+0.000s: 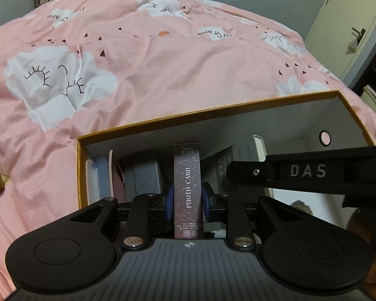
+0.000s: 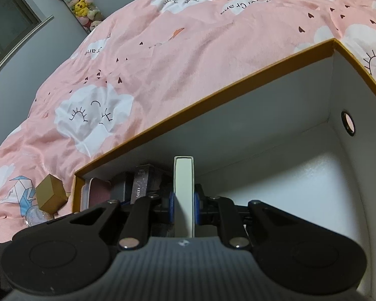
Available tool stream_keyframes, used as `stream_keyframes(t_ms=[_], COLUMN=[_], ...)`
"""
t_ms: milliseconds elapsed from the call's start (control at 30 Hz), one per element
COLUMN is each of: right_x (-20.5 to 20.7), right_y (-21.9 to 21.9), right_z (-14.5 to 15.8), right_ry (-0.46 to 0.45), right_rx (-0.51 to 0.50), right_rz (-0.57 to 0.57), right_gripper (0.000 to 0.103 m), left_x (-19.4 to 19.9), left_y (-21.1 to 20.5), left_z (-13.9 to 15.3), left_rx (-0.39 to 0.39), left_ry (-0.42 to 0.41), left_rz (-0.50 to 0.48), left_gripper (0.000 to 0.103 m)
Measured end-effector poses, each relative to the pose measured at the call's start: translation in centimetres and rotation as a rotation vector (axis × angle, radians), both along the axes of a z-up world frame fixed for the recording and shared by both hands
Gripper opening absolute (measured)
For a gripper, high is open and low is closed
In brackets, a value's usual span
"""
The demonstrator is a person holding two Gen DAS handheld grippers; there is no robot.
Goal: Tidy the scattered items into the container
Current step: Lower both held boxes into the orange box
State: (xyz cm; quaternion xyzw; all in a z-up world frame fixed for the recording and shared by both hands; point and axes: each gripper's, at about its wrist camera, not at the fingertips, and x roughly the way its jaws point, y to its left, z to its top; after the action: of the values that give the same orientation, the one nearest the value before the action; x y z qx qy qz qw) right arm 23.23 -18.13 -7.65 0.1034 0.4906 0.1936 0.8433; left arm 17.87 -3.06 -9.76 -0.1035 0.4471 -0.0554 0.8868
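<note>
Between our left gripper's (image 1: 187, 202) blue pads sits a slim glittery box (image 1: 187, 190), clamped edge-on and printed "PHOTO CARD"; our right gripper (image 2: 183, 204), nearly closed, pinches a thin pale box (image 2: 183, 188) with no legible writing. Both hang over the orange-rimmed container (image 1: 213, 115), where a grey box, a pink-and-clear case and white cartons (lettering too blurred to read) already stand at the left end. On the pink quilt (image 2: 163, 62), a small tan box (image 2: 51, 195) waits left of the container. "DAS" marks the right gripper's side.
</note>
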Motion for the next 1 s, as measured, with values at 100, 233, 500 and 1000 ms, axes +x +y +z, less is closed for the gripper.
stream_keyframes(t_ms=[100,233,500,1000], right_x=[0.0,0.2,0.3,-0.1], right_y=[0.4,1.1,3.1,5.7], right_z=[0.0,-0.1,-0.3,-0.7], right_ry=[-0.002,0.001,-0.005,-0.018], right_rx=[-0.013,-0.032,-0.094,-0.125], right_rz=[0.008,0.020,0.059,0.112], right_gripper=[0.016,0.017,0.019,0.031], left_x=[-0.7,-1.6,-2.9,-3.6], left_y=[0.3,0.6,2.9,4.5], left_z=[0.8,1.8,3.0,3.7], left_rx=[0.004,0.053,0.039,0.030], left_ry=[-0.021,-0.047,-0.054,-0.074], left_rz=[-0.018,-0.031,0.008,0.038], left_gripper=[0.027,0.030,0.030,0.030])
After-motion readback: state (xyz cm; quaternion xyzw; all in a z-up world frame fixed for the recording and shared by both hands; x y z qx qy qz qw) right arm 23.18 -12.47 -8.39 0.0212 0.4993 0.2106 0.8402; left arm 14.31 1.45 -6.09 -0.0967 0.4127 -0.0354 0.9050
